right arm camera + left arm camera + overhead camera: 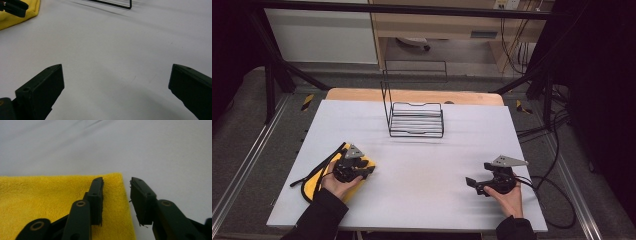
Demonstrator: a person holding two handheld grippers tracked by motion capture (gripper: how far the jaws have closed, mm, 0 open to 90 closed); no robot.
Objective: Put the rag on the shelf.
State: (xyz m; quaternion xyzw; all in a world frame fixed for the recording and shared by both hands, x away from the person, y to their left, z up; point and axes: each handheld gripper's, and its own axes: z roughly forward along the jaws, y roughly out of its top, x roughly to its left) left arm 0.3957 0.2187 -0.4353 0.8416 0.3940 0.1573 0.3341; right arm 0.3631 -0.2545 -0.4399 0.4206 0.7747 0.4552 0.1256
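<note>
While we hold a claw in each hand: both sit low over the near half of the white table point(422, 165), well apart.
Left claw point(116, 195): we see it released, its jaws a small gap apart; one jaw lies over the cloth's corner, the other over bare table just past the cloth's edge. From the high view it point(362, 169) sits at the near left, on top of the cloth.
Yellow cloth point(45, 200): we find it lying flat on the table at the near left point(314, 185), dark-trimmed along its edge, under our left hand point(337, 184). From the right gripper view its corner point(15, 15) shows far off.
Right claw point(116, 90): we see it released, jaws spread wide, with bare table between them. From the high view it point(473, 184) sits at the near right, pointing toward the left.
Wire rack point(416, 119): we see it standing at the far middle of the table, black, well apart from both claws.
</note>
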